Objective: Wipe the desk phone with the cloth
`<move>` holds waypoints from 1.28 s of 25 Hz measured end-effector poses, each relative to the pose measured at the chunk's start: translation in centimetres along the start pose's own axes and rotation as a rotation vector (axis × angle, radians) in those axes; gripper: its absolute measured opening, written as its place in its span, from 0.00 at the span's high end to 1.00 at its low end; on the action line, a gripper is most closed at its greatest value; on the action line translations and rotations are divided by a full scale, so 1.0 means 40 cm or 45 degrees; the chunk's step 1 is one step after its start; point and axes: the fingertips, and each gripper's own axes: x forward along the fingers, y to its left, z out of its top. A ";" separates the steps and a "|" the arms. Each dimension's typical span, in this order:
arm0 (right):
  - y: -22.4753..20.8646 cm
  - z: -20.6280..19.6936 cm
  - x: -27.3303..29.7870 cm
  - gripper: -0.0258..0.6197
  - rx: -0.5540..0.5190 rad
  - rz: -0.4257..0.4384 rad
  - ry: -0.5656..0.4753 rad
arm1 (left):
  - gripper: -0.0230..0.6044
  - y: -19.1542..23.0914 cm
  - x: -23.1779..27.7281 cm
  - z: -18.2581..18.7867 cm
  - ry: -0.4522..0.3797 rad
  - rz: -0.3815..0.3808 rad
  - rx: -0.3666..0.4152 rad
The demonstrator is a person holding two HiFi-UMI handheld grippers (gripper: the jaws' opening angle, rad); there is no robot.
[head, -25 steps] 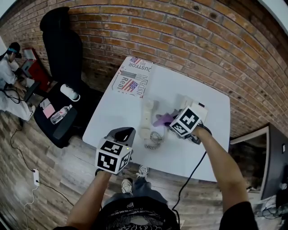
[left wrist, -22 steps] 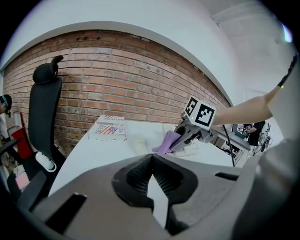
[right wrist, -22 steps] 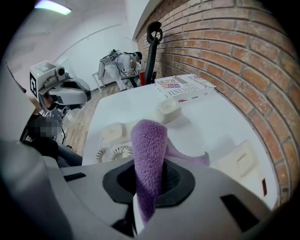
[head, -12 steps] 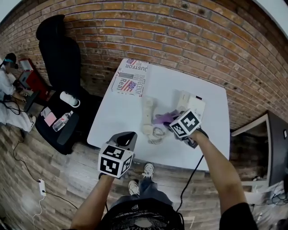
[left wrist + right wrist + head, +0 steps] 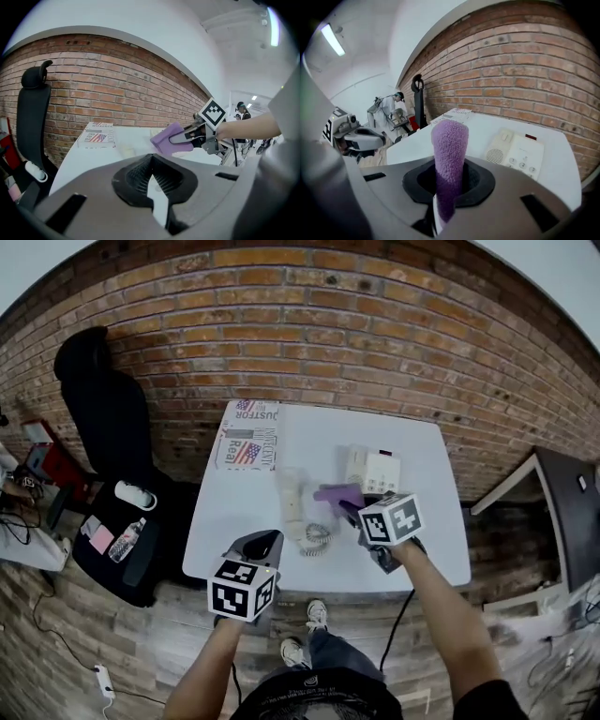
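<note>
Desk phone (image 5: 373, 469) is my reference for all positions. It stands on the white table (image 5: 424, 526), on the far half, close to the brick wall (image 5: 328, 334) behind it.

1. A black chair (image 5: 101, 404) stands well to the left of the phone, off the table.
2. A printed box (image 5: 247, 434) lies flat at the far left corner of the table, left of the phone.
3. Left gripper (image 5: 266, 540): held near the table edge closest to me, well apart from the phone. In the left gripper view I read its jaws as together, with nothing between them.
4. Right gripper (image 5: 349, 512): held just in front of the phone, pointing toward its left side. Its jaws are clamped on the purple cloth (image 5: 449, 154), which stands up between them.
5. The handset (image 5: 290, 498) lies off the cradle on the table, left of the phone.
6. The cloth sits between handset and phone. I cannot tell whether it touches either.
7. The coiled cord (image 5: 315, 538) lies by the handset's near end.
</note>
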 end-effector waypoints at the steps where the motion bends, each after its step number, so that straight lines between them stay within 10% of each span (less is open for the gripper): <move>1: -0.006 0.003 -0.026 0.89 0.027 -0.023 -0.037 | 0.95 -0.011 0.008 0.007 -0.004 -0.019 0.010; 14: -0.096 -0.013 -0.392 0.89 0.144 -0.301 -0.382 | 0.95 -0.173 0.100 0.110 -0.034 -0.164 0.098; 32: -0.171 -0.070 -0.648 0.89 0.100 -0.326 -0.572 | 0.95 -0.346 0.097 0.190 -0.107 0.004 0.111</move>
